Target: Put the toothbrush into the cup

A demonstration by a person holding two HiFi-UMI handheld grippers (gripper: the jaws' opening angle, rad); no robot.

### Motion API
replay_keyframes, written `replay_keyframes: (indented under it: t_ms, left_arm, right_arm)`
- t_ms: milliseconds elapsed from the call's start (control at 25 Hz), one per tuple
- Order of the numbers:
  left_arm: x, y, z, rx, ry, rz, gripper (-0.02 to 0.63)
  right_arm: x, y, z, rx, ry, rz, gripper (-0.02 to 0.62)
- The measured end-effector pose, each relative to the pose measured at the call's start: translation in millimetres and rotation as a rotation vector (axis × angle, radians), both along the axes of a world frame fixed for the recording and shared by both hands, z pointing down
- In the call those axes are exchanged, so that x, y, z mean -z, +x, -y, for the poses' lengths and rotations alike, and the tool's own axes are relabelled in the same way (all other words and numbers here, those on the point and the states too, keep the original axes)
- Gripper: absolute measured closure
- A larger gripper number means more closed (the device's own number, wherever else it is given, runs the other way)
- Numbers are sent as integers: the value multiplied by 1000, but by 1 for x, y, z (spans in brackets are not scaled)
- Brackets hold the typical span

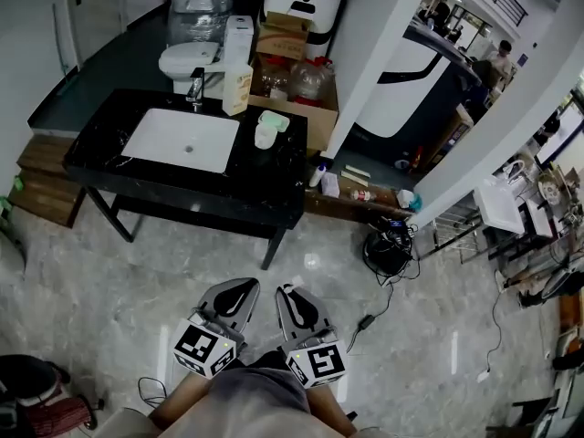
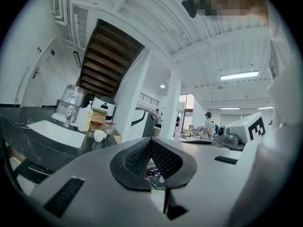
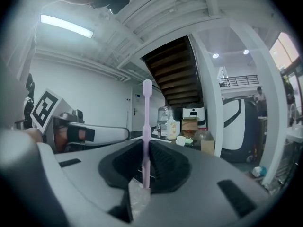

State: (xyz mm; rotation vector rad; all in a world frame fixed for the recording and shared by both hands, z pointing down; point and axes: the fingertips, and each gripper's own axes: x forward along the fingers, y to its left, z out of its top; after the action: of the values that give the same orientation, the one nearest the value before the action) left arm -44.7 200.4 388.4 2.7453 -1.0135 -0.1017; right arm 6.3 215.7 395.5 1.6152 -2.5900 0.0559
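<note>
Head view: left tool [image 1: 239,292] and right tool [image 1: 292,297] are held low, close to the person's body and well apart from the black worktop [image 1: 265,185]. The white cup [image 1: 265,136] stands there, just beside the sink [image 1: 181,140]. Left gripper view: jaws pressed together, nothing between them. Right gripper view: jaws pinch the pink toothbrush [image 3: 146,122], which stands upright (which end is up, unclear). Judgement: pick-up is done; the carry to the cup and the insertion are left.

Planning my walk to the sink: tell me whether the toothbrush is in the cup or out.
Out. The toothbrush stands upright, clamped in the right hand-held gripper; the cup sits far off on the counter.
</note>
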Motion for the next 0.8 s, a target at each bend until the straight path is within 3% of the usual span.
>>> replay_keyframes:
  t_ms: [400,800]
  left_arm:
    - [-8,-9,29,-14,-37,-11,597]
    - [-8,17,88,-13,-35,9,597]
  right_arm:
    - [-7,-10,32,0,-19,15,548]
    - [-9,12,95,25,-16,58,548]
